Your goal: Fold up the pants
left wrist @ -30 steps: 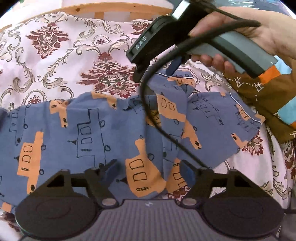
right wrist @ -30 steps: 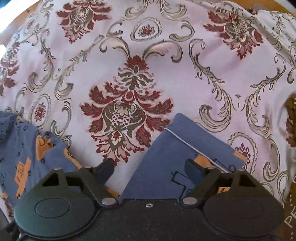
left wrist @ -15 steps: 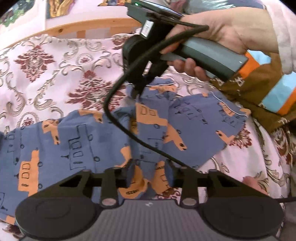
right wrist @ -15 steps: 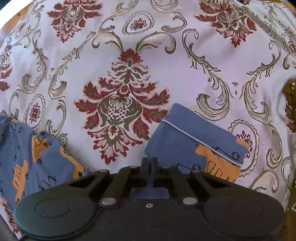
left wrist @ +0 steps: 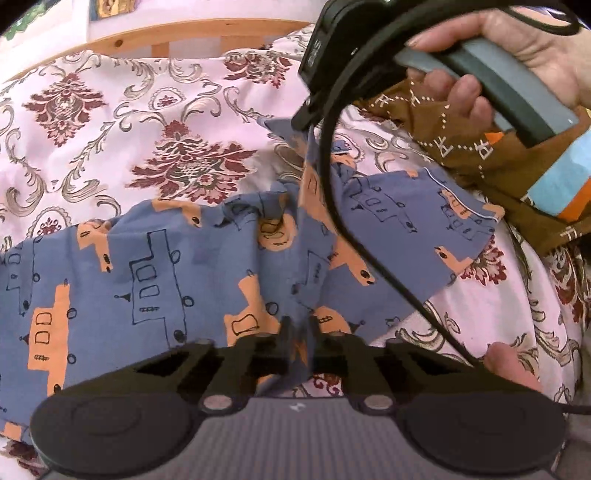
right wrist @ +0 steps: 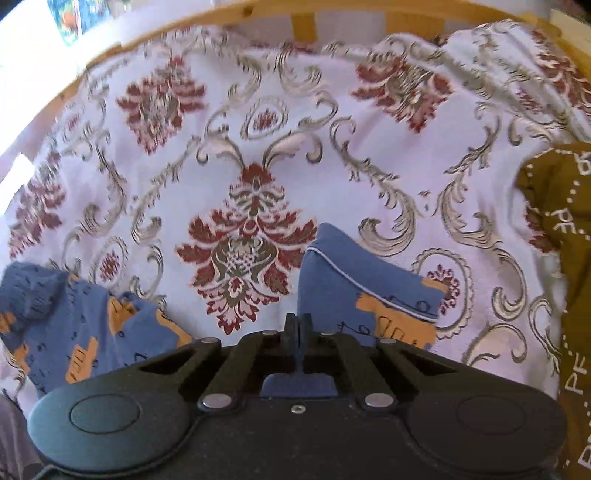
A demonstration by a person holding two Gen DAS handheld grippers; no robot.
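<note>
Pants, blue with orange and outlined vehicles, lie spread and rumpled across a floral bedspread on a wooden-framed bed, as a person works them with a hand-held gripper on each side. The left gripper has its jaws pressed together on a fold of the near edge of the cloth, a strip of blue and orange showing between the pads. The right gripper, seen from its own camera, is likewise clamped on the fabric, with a piped hem corner standing up just beyond its tips; from the left view, its black head sits above the far side of the garment, a ridge of cloth rising toward it, while a hand grips its grey handle and a black cable loops down over the print. A brown patterned cloth lies at the right, touching the pants' hem. By the look of it, the step in hand is the first fold: both edges are pinched and the cloth is being raised off the bed. The next move seems to call for both grippers to carry the lifted side together across the other half, keeping the fabric taut between them, clear of the cable, and the hems lined up before release.
</note>
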